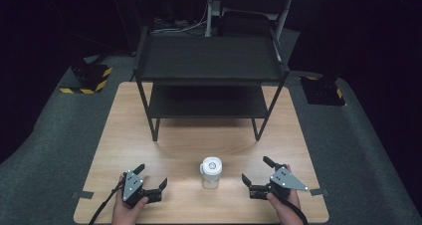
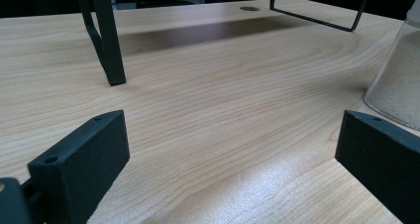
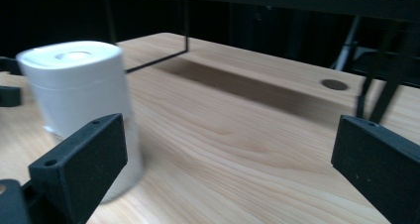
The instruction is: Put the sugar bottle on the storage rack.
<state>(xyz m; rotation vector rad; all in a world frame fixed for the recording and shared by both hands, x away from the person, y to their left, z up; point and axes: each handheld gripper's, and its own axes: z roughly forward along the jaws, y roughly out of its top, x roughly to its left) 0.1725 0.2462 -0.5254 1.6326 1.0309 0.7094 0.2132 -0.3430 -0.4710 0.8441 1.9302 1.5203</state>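
The jar (image 1: 210, 172) stands upright between my grippers, both with jaws apart. My right gripper (image 1: 259, 176) sits slightly nearer it than my left gripper (image 1: 152, 177).

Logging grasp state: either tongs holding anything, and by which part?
Nothing held. Left tongs and right tongs are open, either side of the jar, not touching it.

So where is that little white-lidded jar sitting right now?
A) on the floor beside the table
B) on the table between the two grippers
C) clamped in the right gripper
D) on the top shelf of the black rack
B: the jar stands upright on the table, with the left gripper and right gripper open on either side, neither touching it.
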